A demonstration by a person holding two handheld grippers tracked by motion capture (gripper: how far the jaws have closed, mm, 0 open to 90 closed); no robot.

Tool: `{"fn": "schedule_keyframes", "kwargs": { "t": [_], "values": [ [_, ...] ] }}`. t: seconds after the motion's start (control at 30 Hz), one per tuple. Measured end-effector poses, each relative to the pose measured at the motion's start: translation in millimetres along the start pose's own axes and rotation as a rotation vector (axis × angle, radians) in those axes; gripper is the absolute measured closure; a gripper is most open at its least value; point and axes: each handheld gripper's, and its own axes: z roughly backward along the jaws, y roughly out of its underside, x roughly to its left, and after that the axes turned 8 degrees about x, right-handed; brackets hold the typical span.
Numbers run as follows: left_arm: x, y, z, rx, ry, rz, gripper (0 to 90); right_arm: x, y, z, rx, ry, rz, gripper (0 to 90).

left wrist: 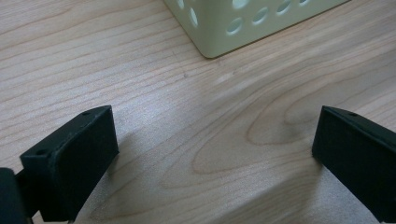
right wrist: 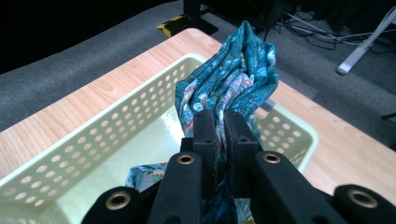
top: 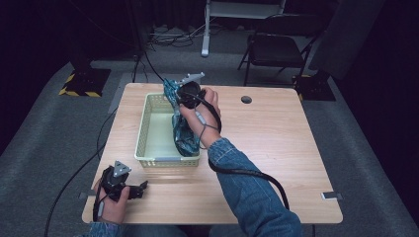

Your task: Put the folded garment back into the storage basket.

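Right gripper point(right wrist: 223, 122): clamped on teal cloth point(right wrist: 233, 79), above basket point(top: 142, 129), cloth trailing over its right rim.
Left gripper point(left wrist: 215, 154): jaws wide, empty, on bare table point(top: 276, 143) before basket's near corner.

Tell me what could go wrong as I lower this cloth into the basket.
1. The teal patterned cloth is pinched in the right gripper over the pale green basket; part appears to drape over the right rim, so it may end up hanging outside.
2. The left gripper rests open on the table, not bracing the light basket, so dragging cloth could shift it.
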Motion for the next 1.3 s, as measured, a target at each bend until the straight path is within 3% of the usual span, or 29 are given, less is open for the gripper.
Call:
{"fn": "schedule_keyframes", "kwargs": {
  "t": [0.5, 0.53, 0.57, 0.63, 0.73, 0.87, 1.3],
  "values": [
    [0.0, 0.0, 0.1, 0.001, 0.000, -0.001, 0.3, 12.5, 9.6, -20.2, 0.028, -0.034, 0.012, 83.3],
    [-0.1, 0.0, 0.0, 0.000, 0.001, 0.001, 0.2, 13.1, 10.2, -21.3, 0.019, -0.053, 0.008, 77.6],
    [0.0, 0.0, 0.1, 0.001, 0.000, -0.001, 0.2, 14.0, 10.4, -23.2, -0.017, -0.110, -0.006, 68.8],
    [-0.1, 0.0, 0.1, 0.001, 0.001, -0.001, 0.2, 16.3, 10.7, -23.6, -0.066, -0.177, -0.021, 62.3],
    [-0.1, 0.0, 0.1, 0.001, 0.001, -0.003, 0.3, 20.2, 10.9, -21.0, -0.126, -0.194, -0.007, 50.0],
    [-0.1, 0.0, 0.1, 0.000, 0.001, -0.003, 0.3, 16.9, 12.6, -17.8, -0.135, -0.183, 0.002, 44.2],
    [0.0, 0.0, 0.1, 0.001, 0.001, -0.003, 0.2, -1.5, 19.3, 3.1, -0.160, -0.159, 0.009, 40.2]
  ]
}}
